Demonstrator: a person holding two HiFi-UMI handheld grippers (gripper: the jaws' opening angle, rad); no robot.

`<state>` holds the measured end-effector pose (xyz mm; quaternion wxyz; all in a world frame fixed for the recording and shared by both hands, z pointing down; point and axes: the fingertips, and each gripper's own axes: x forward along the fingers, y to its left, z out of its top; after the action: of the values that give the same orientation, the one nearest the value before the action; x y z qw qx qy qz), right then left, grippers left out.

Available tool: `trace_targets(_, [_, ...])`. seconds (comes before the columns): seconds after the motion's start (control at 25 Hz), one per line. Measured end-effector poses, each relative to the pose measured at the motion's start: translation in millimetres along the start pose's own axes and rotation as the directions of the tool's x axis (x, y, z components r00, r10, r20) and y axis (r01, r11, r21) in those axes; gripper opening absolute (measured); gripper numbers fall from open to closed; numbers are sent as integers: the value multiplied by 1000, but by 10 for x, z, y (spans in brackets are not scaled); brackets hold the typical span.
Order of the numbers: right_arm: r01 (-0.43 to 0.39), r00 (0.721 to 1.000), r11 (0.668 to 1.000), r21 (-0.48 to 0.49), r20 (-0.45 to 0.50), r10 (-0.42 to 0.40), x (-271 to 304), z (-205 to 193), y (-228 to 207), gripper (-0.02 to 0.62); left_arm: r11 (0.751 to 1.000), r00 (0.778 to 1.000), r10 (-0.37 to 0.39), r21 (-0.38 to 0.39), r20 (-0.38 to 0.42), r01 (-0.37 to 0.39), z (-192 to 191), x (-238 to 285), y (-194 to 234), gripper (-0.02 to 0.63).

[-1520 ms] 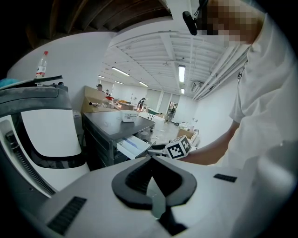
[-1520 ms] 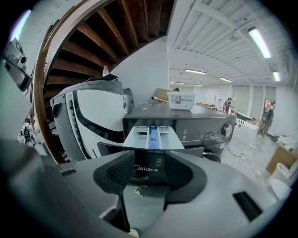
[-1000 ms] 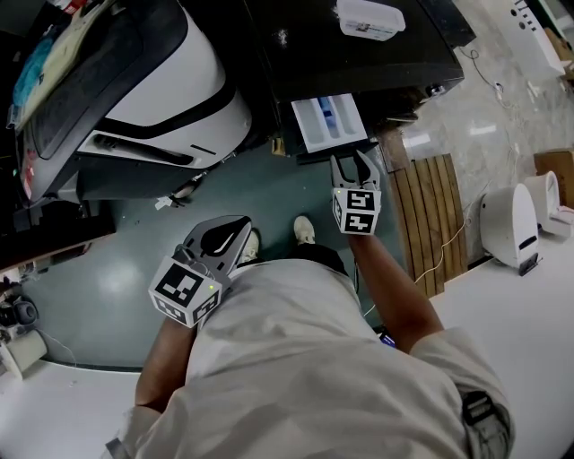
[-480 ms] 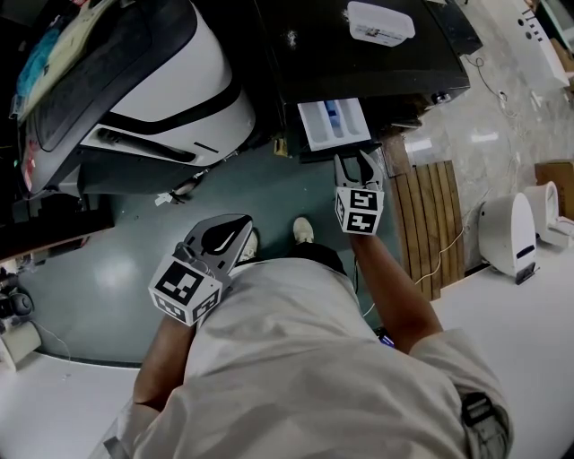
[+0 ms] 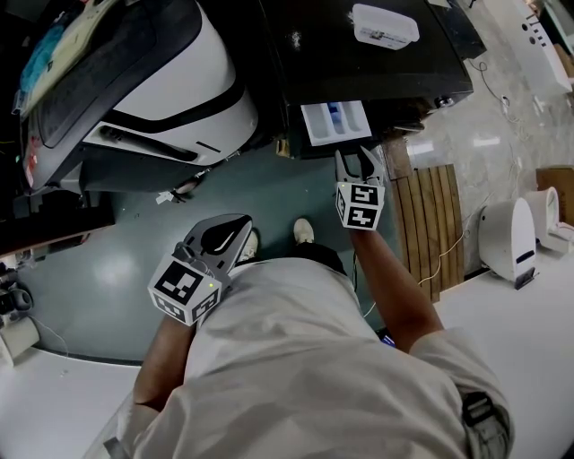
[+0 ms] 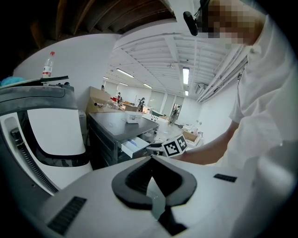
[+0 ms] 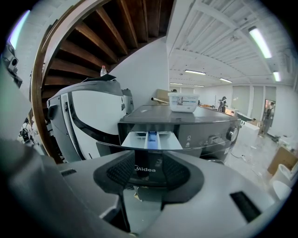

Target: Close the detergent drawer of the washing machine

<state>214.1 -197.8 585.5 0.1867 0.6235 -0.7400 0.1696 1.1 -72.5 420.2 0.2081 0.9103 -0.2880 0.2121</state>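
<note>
The detergent drawer stands pulled out from the front edge of the dark washing machine, near the front's left end as the right gripper view shows it, with the control panel and a round knob further right. The tray is pale inside, with a blue part in its middle compartment.

The right tool is held just in front of the drawer's front panel, pointing at it. Its jaws are spread, and in its own view the drawer and the maker's lettering on the machine's front show through the gap between them. Nothing is pinched. Whether the tips touch the panel cannot be told.

A white lidded box sits on the machine's top, toward the back.

The left tool hangs well apart from the drawer, low by the person's side over the green floor. Its jaws are pressed together at the tips with nothing between them.

Left of the washing machine stands a large white and black appliance. A slatted wooden mat lies on the floor beyond the machine's right front corner.
</note>
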Motion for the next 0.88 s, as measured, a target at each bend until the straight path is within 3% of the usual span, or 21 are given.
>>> trace_targets(0.88, [-10, 1000, 1000, -19, 3, 10, 230, 129, -15, 184, 999, 999, 44, -25, 13, -44, -6, -63, 58, -5])
